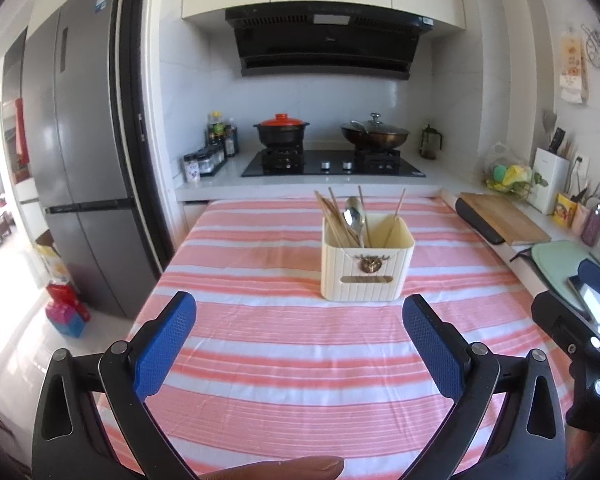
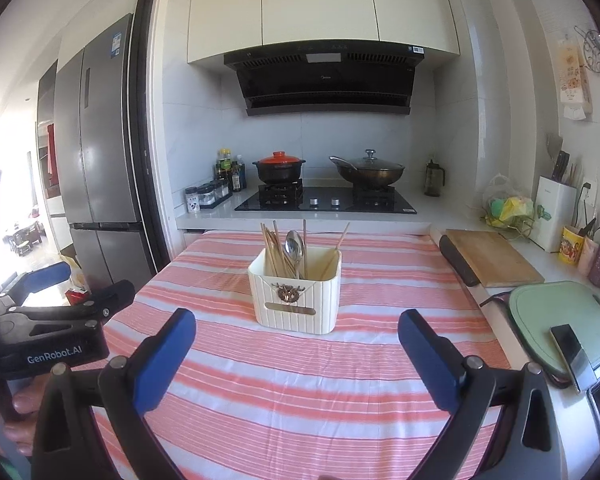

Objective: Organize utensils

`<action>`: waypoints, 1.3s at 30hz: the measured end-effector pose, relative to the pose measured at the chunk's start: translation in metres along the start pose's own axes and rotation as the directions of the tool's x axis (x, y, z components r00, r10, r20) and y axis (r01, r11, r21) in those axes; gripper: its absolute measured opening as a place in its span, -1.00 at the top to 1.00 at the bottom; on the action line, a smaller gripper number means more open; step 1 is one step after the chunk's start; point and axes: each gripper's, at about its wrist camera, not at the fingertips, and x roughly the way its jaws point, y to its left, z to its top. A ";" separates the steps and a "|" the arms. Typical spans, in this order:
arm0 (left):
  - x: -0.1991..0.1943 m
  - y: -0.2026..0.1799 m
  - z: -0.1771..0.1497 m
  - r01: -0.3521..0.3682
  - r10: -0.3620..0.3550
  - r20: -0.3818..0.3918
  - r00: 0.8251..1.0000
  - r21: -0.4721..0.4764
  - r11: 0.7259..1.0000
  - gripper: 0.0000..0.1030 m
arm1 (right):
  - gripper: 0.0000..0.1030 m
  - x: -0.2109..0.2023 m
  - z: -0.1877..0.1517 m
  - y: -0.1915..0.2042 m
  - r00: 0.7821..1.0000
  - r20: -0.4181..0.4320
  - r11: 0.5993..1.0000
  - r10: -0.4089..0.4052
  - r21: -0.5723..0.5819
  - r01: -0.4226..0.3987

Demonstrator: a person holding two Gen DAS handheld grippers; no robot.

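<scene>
**A:** Closest to the lens first?

**B:** Left gripper (image 1: pixel 300 300): blue pads spread wide, nothing between them, short of the holder (image 1: pixel 367 264) and aimed at its front face. Right gripper (image 2: pixel 296 314): likewise fully spread and empty, also short of the holder, just right of the left one. Fingertip (image 1: pixel 280 468) at the lower edge, nearer than either.

**B:** Beyond the pads: striped cloth (image 1: pixel 260 360), bare in front of the holder and to both sides of it.

**A:** Location of the utensils?

**B:** All inside the holder, standing up. Chopsticks (image 1: pixel 334 216) bunched in its left part; spoon (image 1: pixel 355 210) just right of the bunch; two lone sticks further right, one leaning out over the right corner.

**A:** Step in hand, as judged?

**B:** Probably a final check, or a regrouping of the stray sticks; no loose utensil visible around the holder.

**A:** Good practice for that?

**B:** Approach from above the holder, not from its front. Pinch one shaft near its top, well clear of the bunch. Lift straight, without tipping the holder. Steady the holder wall with the other gripper if light.

**A:** Counts?

**B:** Grippers: two. Holder: one. Spoon bowls: one certain, possibly a second behind it. Lone sticks: two. Bunched chopsticks: several, too overlapped for an exact count.
</scene>
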 end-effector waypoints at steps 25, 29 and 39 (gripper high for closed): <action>-0.010 0.002 0.000 -0.008 0.008 0.016 1.000 0.005 1.000 -0.99 | -1.00 -0.019 0.005 0.011 1.000 0.009 1.000 0.020 -0.021 -0.019; -0.010 0.003 0.000 -0.009 0.009 0.017 1.000 0.007 1.000 -0.99 | -1.00 -0.020 0.006 0.014 1.000 0.008 0.999 0.021 -0.031 -0.021; -0.010 0.004 -0.001 -0.014 0.014 0.019 1.000 0.009 1.000 -0.99 | -1.00 -0.021 0.005 0.016 1.000 0.004 0.999 0.024 -0.034 -0.024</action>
